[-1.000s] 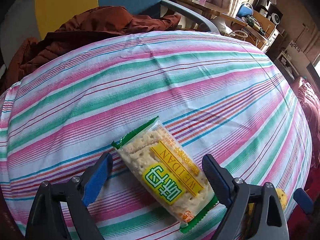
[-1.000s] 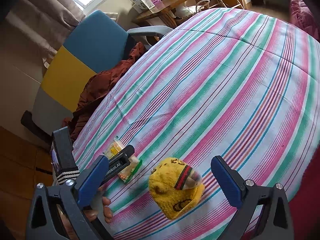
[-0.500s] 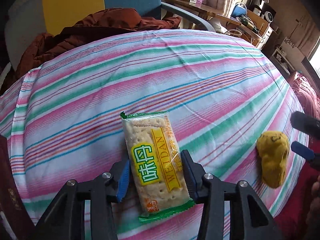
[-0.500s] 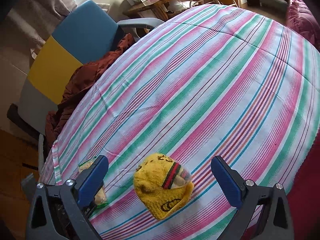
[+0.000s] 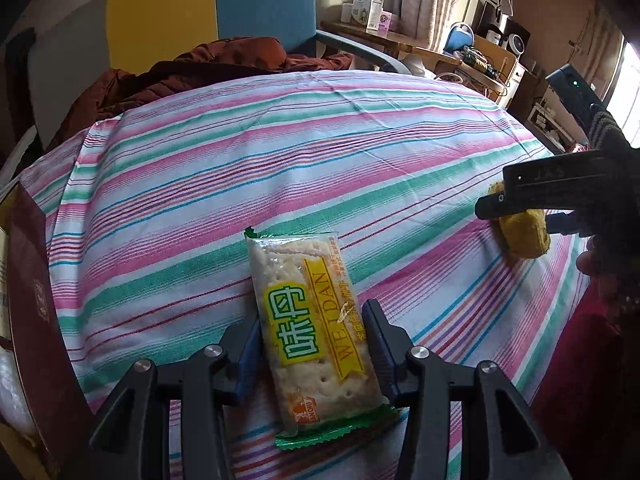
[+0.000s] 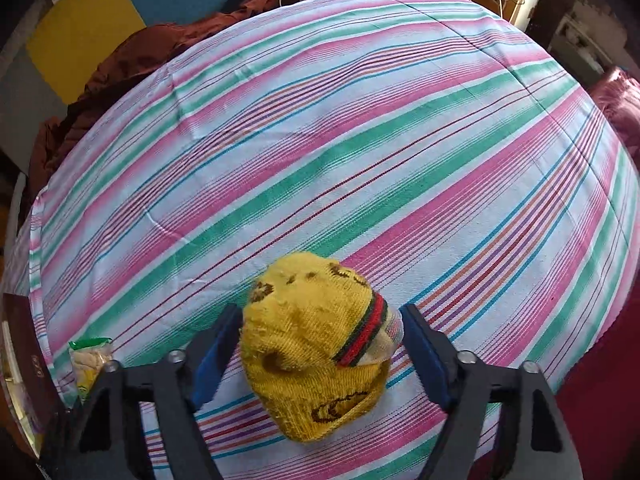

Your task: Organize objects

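Both sets of jaws are closed in on their own item; the left gripper point(image 5: 312, 344) has its blue pads pressed against the two long sides of the cracker packet point(image 5: 310, 328), which lies flat on the striped cloth point(image 5: 280, 168) with its green crimped end toward the camera and its other end pointing away; the right gripper point(image 6: 320, 344) has its pads against either side of the yellow knitted sock point(image 6: 316, 344), a bundled piece with a red and dark green band and brown marks, resting on the same cloth near its close edge; whether either item is lifted clear of the cloth I cannot tell. In the left wrist view the right gripper point(image 5: 516, 208) shows at the right edge with the sock point(image 5: 524, 236) under it, well apart from the packet; in the right wrist view the packet point(image 6: 90, 360) sits at the lower left, partly behind the gripper frame. A dark red box point(image 5: 36, 312) stands just beside the cloth's left edge. Farther off, the cloth's pink, green and white stripes run across to a rumpled rust-brown garment point(image 5: 208, 68) heaped on a chair point(image 5: 240, 4) with blue and yellow panels; beyond that, a wooden desk point(image 5: 400, 42) carries small cartons and clutter by a curtained window.
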`<state>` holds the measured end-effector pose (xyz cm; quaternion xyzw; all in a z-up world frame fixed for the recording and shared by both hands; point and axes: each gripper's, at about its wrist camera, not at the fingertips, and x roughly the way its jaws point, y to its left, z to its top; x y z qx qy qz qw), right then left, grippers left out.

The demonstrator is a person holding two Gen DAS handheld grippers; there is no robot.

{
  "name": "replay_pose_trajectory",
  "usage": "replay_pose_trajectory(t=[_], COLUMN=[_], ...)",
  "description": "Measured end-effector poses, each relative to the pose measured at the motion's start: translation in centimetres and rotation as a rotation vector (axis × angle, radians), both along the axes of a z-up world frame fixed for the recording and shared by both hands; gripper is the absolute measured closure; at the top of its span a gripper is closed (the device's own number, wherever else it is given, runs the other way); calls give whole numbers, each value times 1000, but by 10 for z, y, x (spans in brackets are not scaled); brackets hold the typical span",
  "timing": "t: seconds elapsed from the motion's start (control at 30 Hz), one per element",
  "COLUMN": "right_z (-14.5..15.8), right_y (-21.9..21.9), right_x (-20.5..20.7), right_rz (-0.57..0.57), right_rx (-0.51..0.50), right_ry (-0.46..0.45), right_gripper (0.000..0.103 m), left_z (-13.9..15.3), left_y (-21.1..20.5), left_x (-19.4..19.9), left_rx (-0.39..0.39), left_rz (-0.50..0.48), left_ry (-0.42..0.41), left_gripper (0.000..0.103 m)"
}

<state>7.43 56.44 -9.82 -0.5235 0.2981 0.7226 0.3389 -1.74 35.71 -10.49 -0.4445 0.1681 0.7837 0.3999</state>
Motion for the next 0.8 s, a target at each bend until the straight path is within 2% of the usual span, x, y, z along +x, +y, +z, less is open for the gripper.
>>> replay_pose_trajectory(t=[0.03, 0.07, 0.5, 0.8], right_z=[1, 1, 3, 12], right_y=[-2, -3, -24, -29], right_x=[-1, -1, -14, -23], right_rz=[11, 20, 206, 252], right_rx=[9, 14, -14, -17], right_ry=[1, 5, 66, 102], right_gripper=[44, 48, 50, 50], left_z=[-1, -1, -5, -6], left_y=[0, 0, -5, -6], left_x=[1, 3, 14, 16], left_rx=[4, 6, 32, 29], left_rz=[-2, -5, -4, 0], left_ry=[10, 24, 99, 116], left_gripper=[54, 54, 54, 53])
